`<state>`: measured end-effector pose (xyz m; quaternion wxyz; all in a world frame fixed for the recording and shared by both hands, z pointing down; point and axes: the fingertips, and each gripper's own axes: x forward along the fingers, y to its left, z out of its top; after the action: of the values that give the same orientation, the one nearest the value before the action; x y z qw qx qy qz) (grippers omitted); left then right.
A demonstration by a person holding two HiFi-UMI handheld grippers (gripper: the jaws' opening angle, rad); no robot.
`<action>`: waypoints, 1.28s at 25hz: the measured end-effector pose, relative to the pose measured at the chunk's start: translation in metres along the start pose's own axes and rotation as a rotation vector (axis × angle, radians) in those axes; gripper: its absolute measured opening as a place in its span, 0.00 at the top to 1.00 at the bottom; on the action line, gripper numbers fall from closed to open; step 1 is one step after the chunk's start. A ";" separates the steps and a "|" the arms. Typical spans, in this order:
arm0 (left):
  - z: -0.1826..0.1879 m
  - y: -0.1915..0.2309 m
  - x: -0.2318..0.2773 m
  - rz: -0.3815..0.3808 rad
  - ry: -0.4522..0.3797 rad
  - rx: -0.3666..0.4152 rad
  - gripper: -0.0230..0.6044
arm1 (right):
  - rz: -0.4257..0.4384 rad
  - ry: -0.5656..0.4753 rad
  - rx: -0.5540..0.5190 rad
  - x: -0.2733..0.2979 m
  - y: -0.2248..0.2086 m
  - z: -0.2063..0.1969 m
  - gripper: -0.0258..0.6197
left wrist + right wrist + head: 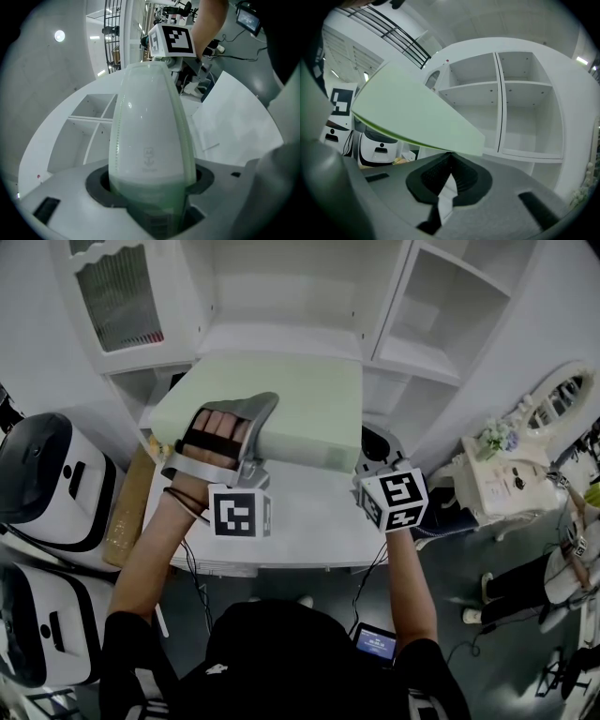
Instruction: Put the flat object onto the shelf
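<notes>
The white shelf unit stands straight ahead of both claws, its open middle bay just beyond the far edge of the pale green flat pad. The pad hangs above the white table and runs crosswise from claw to claw, so both hands are equally near. The left gripper stands wide, clamped over the pad's thick left end. The right gripper is nearly pressed together, seemingly nipping the pad's lower right corner. Nothing blocks the bay; white machines sit outside the left claw
</notes>
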<state>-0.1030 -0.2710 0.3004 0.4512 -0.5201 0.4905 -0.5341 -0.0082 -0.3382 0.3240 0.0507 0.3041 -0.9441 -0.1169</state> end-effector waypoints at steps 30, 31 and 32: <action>0.001 0.045 0.023 0.106 0.045 0.091 0.47 | -0.012 -0.072 0.005 0.020 -0.035 0.037 0.98; 0.001 0.045 0.025 0.103 0.045 0.087 0.47 | -0.010 -0.069 0.007 0.021 -0.036 0.036 0.98; 0.001 0.045 0.026 0.101 0.046 0.083 0.47 | -0.008 -0.067 0.009 0.023 -0.037 0.035 0.98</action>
<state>-0.1045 -0.3023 0.2588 0.4873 -0.4630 0.5038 -0.5425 -0.0112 -0.3743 0.2813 0.0173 0.3040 -0.9446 -0.1230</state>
